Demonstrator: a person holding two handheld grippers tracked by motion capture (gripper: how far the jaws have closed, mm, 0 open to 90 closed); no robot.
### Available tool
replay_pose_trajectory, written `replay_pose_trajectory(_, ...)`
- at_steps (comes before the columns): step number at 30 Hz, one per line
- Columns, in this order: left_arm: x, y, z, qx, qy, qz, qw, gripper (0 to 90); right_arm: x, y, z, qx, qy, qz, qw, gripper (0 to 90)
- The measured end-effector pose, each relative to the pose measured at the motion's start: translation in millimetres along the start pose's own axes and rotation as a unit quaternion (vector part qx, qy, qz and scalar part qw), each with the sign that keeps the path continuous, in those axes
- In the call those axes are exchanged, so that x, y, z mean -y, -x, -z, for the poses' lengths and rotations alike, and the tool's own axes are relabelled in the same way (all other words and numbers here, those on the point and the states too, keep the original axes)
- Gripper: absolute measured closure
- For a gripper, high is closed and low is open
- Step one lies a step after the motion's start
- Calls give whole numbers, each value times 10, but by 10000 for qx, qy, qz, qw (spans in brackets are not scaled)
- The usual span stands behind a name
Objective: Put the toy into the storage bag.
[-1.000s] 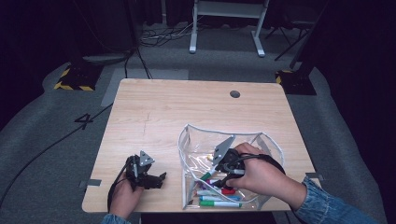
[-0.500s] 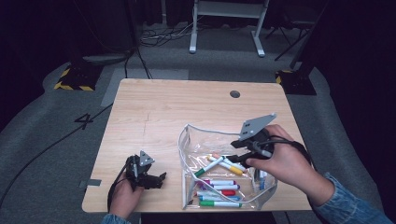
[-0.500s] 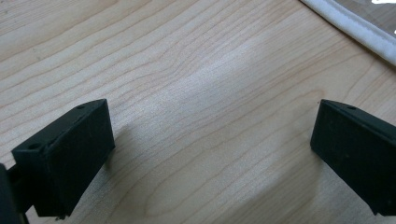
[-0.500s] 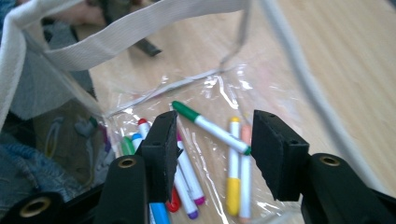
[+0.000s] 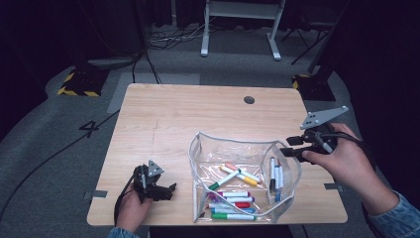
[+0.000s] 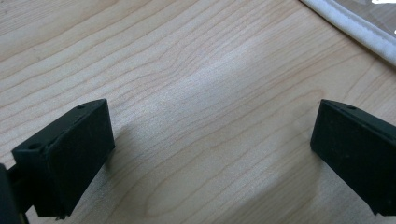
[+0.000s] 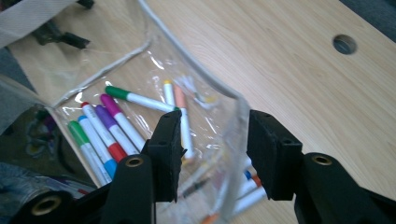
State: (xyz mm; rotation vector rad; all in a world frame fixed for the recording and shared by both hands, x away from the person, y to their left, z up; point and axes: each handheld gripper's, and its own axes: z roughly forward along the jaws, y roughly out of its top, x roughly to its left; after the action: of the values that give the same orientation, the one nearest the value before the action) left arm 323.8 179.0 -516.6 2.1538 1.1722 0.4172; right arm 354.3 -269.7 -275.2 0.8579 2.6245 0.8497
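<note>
The right tongs (image 7: 212, 140) stand apart, straddling the right-hand rim of the clear pouch (image 5: 198, 163); it looks as if the step is to take that rim, so the jaws should close squarely on the white edge (image 7: 243, 109), clear of the markers (image 5: 233, 196) inside, then hold gently so the soft plastic does not fold; the pouch sits on the near right of the counter (image 5: 163, 114); the left tongs (image 5: 166, 191) rest wide apart and empty on bare wood, near the pouch's left edge.
</note>
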Motion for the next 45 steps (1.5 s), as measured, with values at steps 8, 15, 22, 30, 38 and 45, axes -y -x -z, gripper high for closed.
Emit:
replay_pose_trajectory(8,-1,0,1,2,-7,-2,10000,0,227,316,96,332,-84,-521,9981,586)
replay_pose_trajectory(15,0,0,1,2,-7,-2,10000,0,468,585,-13,448,-255,-991,9937,585)
replay_pose_trajectory(22,0,-2,3,-4,-11,-15,10000,0,755,779,-342,378,-506,-1346,9889,526)
replay_pose_trajectory(30,0,-2,3,-1,-11,-12,10000,0,1037,827,-772,214,-792,-1553,9844,507)
replay_pose_trajectory(38,1,-2,4,-4,-13,-15,10000,0,1208,771,-1143,19,-1024,-1599,9818,509)
replay_pose_trajectory(45,1,-3,5,-6,-16,-25,10000,0,1309,732,-1385,-89,-1197,-1653,9789,522)
